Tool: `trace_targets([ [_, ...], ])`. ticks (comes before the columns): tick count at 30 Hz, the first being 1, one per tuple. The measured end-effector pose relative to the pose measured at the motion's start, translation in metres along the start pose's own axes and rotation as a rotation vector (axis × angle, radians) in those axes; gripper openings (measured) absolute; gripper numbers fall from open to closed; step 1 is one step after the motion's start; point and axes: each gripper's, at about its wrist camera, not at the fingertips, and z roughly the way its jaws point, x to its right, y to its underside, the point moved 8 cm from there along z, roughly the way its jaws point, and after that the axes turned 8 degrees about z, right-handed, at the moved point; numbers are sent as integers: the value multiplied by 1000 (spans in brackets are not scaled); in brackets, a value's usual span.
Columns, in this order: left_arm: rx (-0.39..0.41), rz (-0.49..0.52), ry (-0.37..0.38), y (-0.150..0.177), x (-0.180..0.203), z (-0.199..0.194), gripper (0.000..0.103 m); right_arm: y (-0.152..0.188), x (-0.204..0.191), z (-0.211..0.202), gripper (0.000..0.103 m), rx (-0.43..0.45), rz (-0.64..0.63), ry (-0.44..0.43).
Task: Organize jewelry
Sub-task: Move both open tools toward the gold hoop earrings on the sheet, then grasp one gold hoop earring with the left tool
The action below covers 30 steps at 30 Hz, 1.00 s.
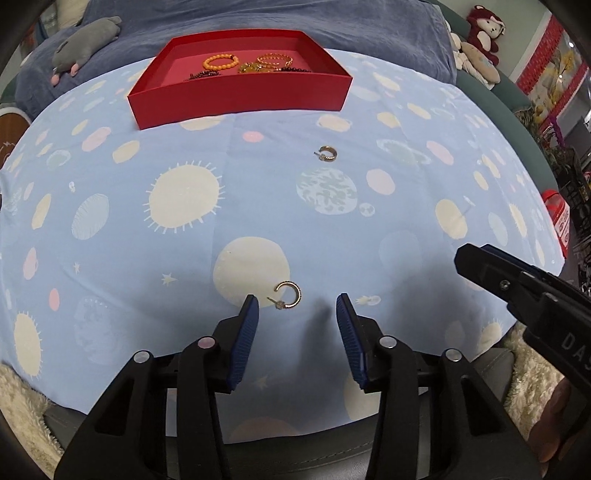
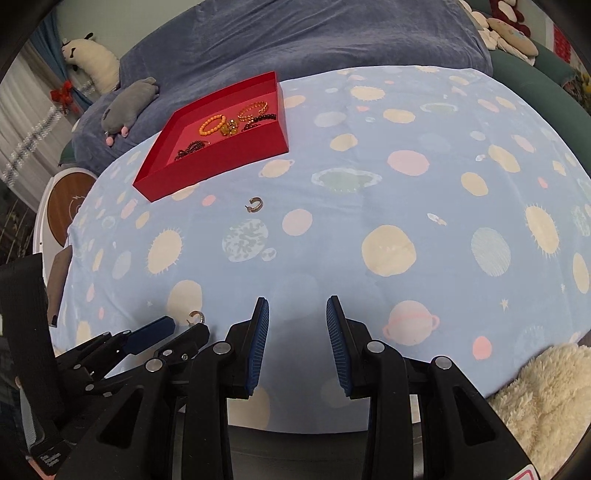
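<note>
A red tray [image 1: 236,99] at the far side of the blue planet-print cloth holds an orange bead bracelet [image 1: 220,61], a gold chain bracelet [image 1: 275,59] and dark bead strands. A gold hoop earring [image 1: 288,295] lies on the cloth just ahead of my open, empty left gripper [image 1: 297,304], nearer its left finger. A second gold hoop earring [image 1: 328,153] lies farther out, toward the tray. My right gripper [image 2: 297,308] is open and empty above bare cloth; its body shows at the right of the left wrist view [image 1: 517,291]. The right wrist view shows the tray [image 2: 218,162], both earrings [image 2: 255,205] [image 2: 197,316] and the left gripper [image 2: 177,330].
A grey plush toy [image 1: 86,40] lies on the dark blue blanket [image 1: 332,22] behind the tray. Plush toys [image 1: 480,37] sit at the far right. A fluffy cream rug [image 2: 543,402] lies by the near right edge. A round wooden stool [image 2: 68,206] stands left.
</note>
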Motion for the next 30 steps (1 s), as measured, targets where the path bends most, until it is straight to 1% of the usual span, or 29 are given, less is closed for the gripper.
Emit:
trace_targets([
  [1, -6, -1, 0, 1, 0, 3, 35, 0, 0, 1, 32, -2, -1, -1],
  [2, -14, -4, -6, 2, -1, 5, 28, 1, -1, 1, 32, -5, -3, -1],
  [3, -19, -8, -7, 3, -2, 6, 24, 1, -2, 2, 32, -7, -6, -2],
  [6, -25, -21, -18, 4, -8, 9, 17, 2, -7, 7, 32, -16, -15, -5],
  [10, -20, -22, -26, 3, -12, 9, 13, 2, -15, 14, 32, -28, -35, -8],
  [14, -16, -29, -29, 3, -17, 8, 2, 0, -22, 18, 32, -33, -48, -13],
  [22, -13, -92, -22, 8, -39, 3, 1, -13, -32, 32, 32, -37, -71, -14],
  [26, -16, -110, -30, 11, -50, 1, 1, -23, -37, 43, 32, -37, -85, -8],
  [30, -16, -122, -18, 9, -53, 0, 1, -37, -40, 55, 32, -36, -91, -1],
])
